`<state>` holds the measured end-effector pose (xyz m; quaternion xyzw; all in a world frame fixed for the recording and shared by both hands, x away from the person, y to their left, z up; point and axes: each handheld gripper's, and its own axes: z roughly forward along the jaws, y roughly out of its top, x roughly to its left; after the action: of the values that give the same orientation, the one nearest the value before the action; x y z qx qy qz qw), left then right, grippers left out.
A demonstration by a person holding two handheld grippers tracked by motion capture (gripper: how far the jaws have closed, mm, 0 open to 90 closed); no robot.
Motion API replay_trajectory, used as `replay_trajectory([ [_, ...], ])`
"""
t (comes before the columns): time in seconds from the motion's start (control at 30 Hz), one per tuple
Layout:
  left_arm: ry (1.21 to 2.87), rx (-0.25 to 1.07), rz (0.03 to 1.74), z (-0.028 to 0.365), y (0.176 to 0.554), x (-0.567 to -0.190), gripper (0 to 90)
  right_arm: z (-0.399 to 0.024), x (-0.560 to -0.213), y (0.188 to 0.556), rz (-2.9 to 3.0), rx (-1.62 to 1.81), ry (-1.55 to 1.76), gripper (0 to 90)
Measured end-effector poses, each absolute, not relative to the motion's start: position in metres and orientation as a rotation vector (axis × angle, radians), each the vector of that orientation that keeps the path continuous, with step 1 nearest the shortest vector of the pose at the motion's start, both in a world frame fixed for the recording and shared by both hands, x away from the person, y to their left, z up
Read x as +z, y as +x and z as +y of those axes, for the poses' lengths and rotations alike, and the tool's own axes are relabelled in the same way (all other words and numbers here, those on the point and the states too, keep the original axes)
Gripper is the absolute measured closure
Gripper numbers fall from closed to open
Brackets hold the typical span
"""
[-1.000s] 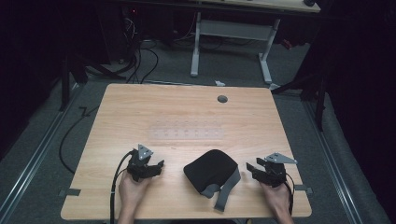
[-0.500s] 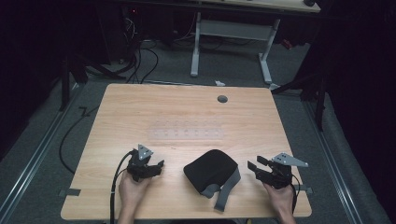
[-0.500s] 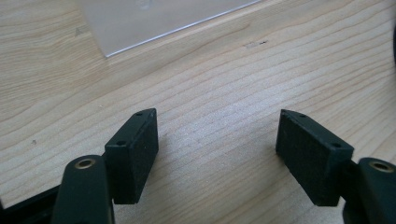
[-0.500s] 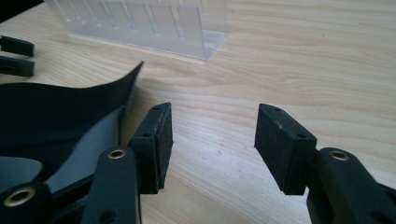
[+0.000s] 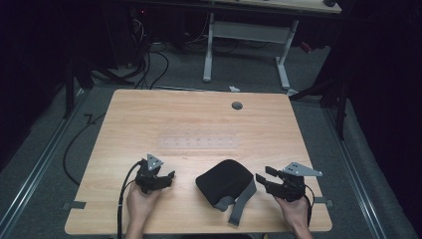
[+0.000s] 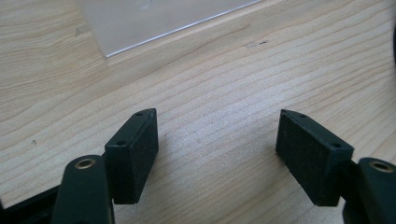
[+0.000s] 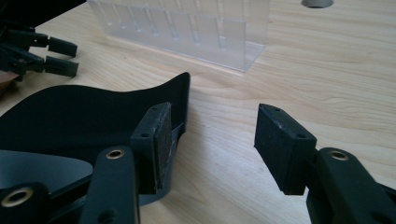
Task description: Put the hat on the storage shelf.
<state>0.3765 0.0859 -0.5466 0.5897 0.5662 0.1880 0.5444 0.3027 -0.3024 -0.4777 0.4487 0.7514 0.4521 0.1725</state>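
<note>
spread fingers (image 6: pixel 135 154) — bare wooden table (image 6: pixel 224 84)

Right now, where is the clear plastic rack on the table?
In the high view the clear plastic rack lies flat mid-table, beyond the black pouch and nearer than the round grommet hole; the right gripper view shows it past the pouch.

A light wooden table (image 5: pixel 149 119) carries a clear plastic rack (image 5: pixel 199 141) mid-table and a black pouch (image 5: pixel 224 180) near its front edge.

Both hands enter from six o'clock. The left hand (image 5: pixel 141 201) holds the left gripper (image 5: pixel 168 178), jaws apart, aimed toward two o'clock; the right hand (image 5: pixel 294 211) holds the right gripper (image 5: pixel 263 176), jaws apart, aimed toward ten o'clock
</note>
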Motion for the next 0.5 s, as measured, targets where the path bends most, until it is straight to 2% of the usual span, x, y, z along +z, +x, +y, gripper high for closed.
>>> replay_trajectory([
  [0.5, 1.399, 0.446, 1.343, 0.086, 0.377, -0.547, 30.0, -0.279, -0.488, 0.313, 2.235, 1.283, 1.245, 45.4],
])
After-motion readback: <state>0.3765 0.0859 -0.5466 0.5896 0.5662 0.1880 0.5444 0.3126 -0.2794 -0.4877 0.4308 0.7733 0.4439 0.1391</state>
